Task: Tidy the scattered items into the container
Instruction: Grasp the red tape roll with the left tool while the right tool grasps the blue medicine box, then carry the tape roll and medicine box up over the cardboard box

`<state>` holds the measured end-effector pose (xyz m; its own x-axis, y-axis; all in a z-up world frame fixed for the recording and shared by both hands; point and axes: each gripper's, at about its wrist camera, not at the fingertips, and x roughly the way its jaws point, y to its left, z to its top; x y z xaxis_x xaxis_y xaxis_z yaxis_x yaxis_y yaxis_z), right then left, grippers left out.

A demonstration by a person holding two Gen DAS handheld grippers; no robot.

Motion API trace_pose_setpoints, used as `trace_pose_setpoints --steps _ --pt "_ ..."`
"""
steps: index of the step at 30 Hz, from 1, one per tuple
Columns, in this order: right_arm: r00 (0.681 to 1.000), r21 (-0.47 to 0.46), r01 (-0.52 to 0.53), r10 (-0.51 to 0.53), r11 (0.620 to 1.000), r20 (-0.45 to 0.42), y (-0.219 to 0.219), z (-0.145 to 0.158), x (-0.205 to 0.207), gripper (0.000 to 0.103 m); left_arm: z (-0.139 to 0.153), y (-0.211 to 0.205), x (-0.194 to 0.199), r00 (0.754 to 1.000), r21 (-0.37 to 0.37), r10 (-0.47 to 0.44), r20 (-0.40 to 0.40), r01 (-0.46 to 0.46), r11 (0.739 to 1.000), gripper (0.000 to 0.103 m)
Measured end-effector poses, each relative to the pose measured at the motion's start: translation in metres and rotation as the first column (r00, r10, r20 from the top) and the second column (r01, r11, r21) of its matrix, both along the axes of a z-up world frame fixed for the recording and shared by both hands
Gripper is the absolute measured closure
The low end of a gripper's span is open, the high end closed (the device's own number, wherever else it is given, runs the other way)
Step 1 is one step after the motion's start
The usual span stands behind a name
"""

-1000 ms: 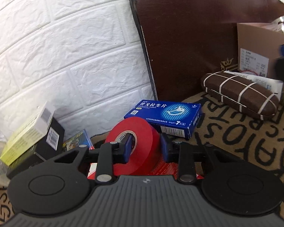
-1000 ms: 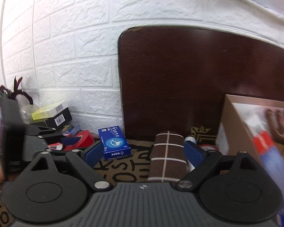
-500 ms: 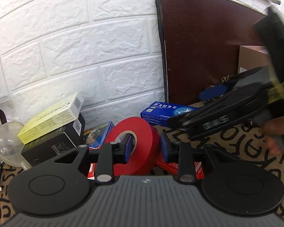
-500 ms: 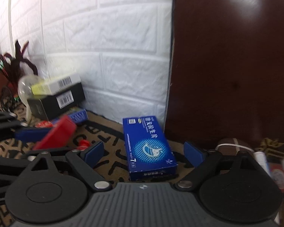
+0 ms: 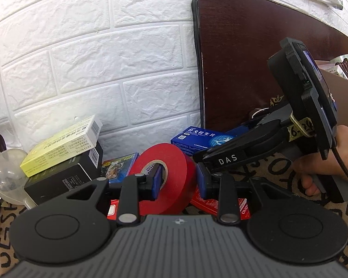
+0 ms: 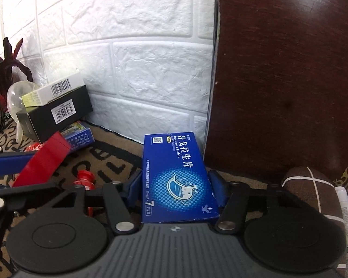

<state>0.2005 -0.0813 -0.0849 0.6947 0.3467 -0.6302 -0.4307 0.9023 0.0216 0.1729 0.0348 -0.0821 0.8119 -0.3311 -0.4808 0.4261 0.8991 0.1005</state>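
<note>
My left gripper [image 5: 179, 181] is shut on a red tape roll [image 5: 171, 178], one finger through its hole, holding it above the patterned mat; the roll also shows in the right wrist view [image 6: 43, 159]. My right gripper [image 6: 175, 188] has closed on the sides of a blue medicine box [image 6: 177, 178] lying on the mat by the wall; that box also shows in the left wrist view [image 5: 200, 139]. The cardboard container [image 5: 343, 97] is at the far right, mostly hidden behind the right gripper's body [image 5: 278, 139].
A yellow box [image 5: 62, 146] on a black box [image 5: 62, 180] stands left by the brick wall. A small picture box [image 5: 119, 166], a red packet [image 5: 220, 206], a brown glasses case [image 6: 310, 185] and a dark wooden board [image 5: 255, 58] are nearby.
My right gripper moved left and forward over the blue medicine box and its jaws closed on it. My left gripper kept hold of the tape roll and swung slightly left.
</note>
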Motion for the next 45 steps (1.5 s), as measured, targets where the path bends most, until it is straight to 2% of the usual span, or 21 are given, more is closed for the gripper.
trace_pose_setpoints --steps 5,10,19,25,31,37,45 --pt "1.0 -0.01 0.006 -0.006 1.0 0.019 0.003 0.004 -0.007 0.048 0.001 0.001 -0.002 1.0 -0.012 0.01 -0.006 -0.01 1.0 0.071" --pt "0.997 0.047 0.014 -0.018 0.999 0.071 -0.01 0.022 -0.023 0.048 0.007 0.002 -0.01 1.0 -0.016 0.019 0.008 -0.019 1.0 0.071" --pt "0.985 0.136 0.0 -0.023 0.991 0.171 -0.029 0.078 -0.099 0.048 0.034 -0.005 -0.052 0.999 -0.051 0.011 0.046 -0.008 0.999 0.071" --pt "0.975 0.159 0.017 -0.051 0.987 0.215 -0.045 0.1 -0.156 0.048 0.047 -0.023 -0.092 0.998 -0.045 0.002 0.056 0.001 0.999 0.071" --pt "0.965 0.168 0.062 -0.102 0.984 0.24 -0.07 0.11 -0.207 0.048 0.059 -0.058 -0.132 0.993 -0.03 -0.083 0.087 0.085 0.996 0.071" --pt "0.944 0.187 0.15 -0.197 0.971 0.265 -0.123 0.122 -0.25 0.048 0.079 -0.108 -0.147 0.978 -0.032 -0.177 0.109 0.181 0.983 0.071" --pt "0.9 0.183 0.256 -0.303 0.949 0.314 -0.194 0.14 -0.276 0.048 0.094 -0.182 -0.136 0.947 -0.01 -0.278 0.159 0.283 0.959 0.071"
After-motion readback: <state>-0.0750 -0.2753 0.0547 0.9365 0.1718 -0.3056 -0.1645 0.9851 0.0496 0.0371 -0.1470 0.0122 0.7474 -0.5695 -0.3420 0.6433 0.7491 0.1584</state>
